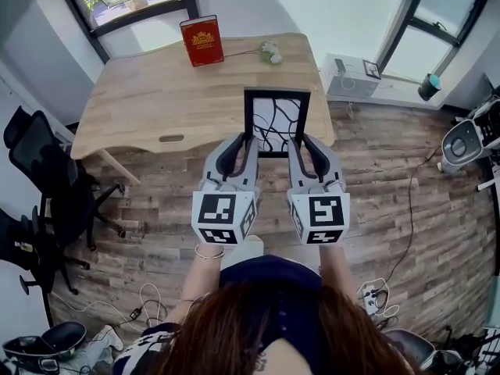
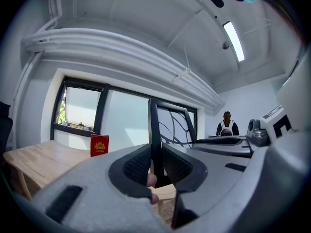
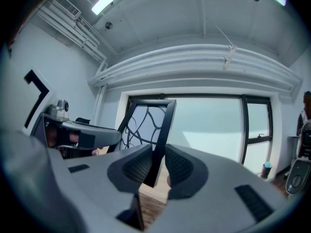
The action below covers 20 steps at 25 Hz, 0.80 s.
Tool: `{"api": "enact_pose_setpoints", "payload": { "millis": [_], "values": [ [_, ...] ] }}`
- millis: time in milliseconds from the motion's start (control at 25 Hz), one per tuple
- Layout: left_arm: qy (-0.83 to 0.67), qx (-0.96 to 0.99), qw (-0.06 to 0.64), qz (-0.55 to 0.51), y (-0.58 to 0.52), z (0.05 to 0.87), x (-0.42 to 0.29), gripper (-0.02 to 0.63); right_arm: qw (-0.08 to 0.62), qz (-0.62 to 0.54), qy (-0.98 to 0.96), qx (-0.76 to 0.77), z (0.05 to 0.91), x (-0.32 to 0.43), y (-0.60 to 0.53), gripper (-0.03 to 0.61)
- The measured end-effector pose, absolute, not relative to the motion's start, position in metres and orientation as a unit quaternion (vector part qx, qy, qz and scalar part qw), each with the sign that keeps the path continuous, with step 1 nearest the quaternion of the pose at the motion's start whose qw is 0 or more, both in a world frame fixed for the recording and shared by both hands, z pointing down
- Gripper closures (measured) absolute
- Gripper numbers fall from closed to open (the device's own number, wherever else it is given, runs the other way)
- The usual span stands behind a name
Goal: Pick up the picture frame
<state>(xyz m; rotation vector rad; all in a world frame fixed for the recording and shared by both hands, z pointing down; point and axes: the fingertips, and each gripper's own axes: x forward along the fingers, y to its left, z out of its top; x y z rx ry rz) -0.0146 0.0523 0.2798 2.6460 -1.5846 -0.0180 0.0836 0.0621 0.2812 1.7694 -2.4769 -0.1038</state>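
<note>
A black picture frame (image 1: 276, 121) with a white sheet of black branching lines is held upright above the near right edge of the wooden table (image 1: 156, 92). My left gripper (image 1: 248, 145) is shut on the frame's left side bar (image 2: 154, 130). My right gripper (image 1: 298, 147) is shut on its right side bar (image 3: 162, 135). Both grippers point level, side by side, and the frame's lower edge is hidden between them in the head view.
A red book (image 1: 202, 41) stands at the table's far edge, with a small pale plant (image 1: 270, 51) to its right. Black office chairs (image 1: 43, 178) stand at the left. A white unit (image 1: 351, 76) sits under the right window. Cables lie on the wood floor (image 1: 406, 209).
</note>
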Motion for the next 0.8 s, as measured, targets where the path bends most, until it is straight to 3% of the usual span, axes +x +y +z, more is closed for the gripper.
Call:
{"api": "enact_pose_setpoints", "payload": {
  "millis": [800],
  "values": [
    [-0.526,0.850,0.013,-0.019,0.086,0.268,0.007,0.529,0.037,-0.057,-0.821,0.567,0.269,0.106,0.093,0.494]
  ]
}}
